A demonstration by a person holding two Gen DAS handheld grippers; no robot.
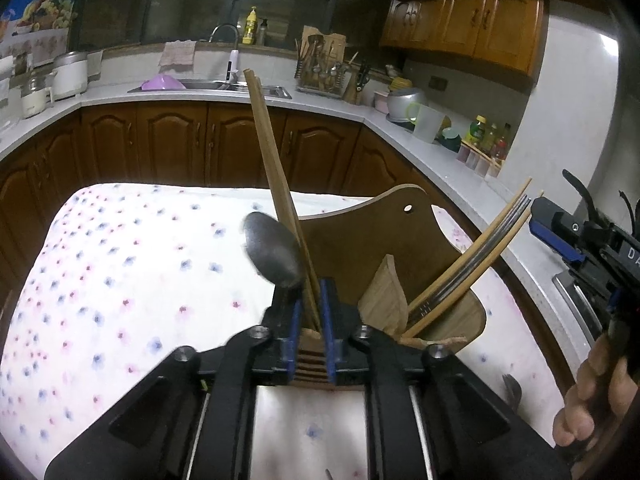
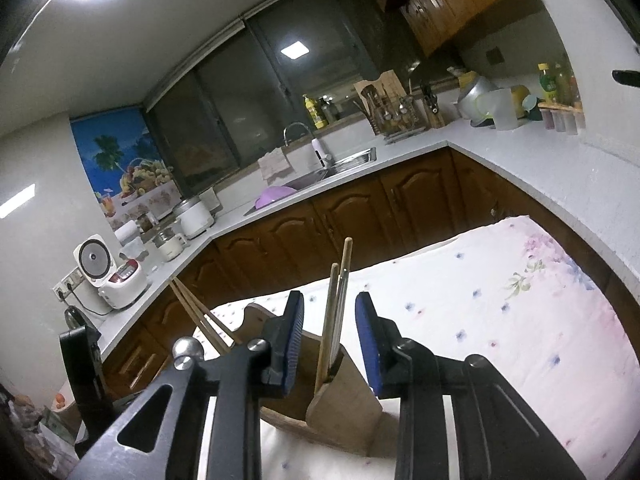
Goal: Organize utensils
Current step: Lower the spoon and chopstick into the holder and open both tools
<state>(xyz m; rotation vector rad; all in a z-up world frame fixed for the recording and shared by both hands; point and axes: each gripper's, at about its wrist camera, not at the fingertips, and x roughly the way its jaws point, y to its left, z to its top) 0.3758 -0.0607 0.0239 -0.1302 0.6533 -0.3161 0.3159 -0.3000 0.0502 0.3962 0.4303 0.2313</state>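
Pinching wooden chopsticks (image 1: pixel 272 184) low near holder (image 1: pixel 400 240) slot, left gripper (image 1: pixel 311 312) jaws pressed on pair. Light, stiff, smooth wood, likely slippy; grip low. Right gripper (image 2: pixel 329 340) spread, empty.

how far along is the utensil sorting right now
Mostly done, it seems. Some chopsticks and a fork already stand in the wooden holder. In hand: the left gripper is shut on a pair of chopsticks over the holder, beside a spoon. The right gripper is open. Left: release them; I see no loose utensils on the cloth.
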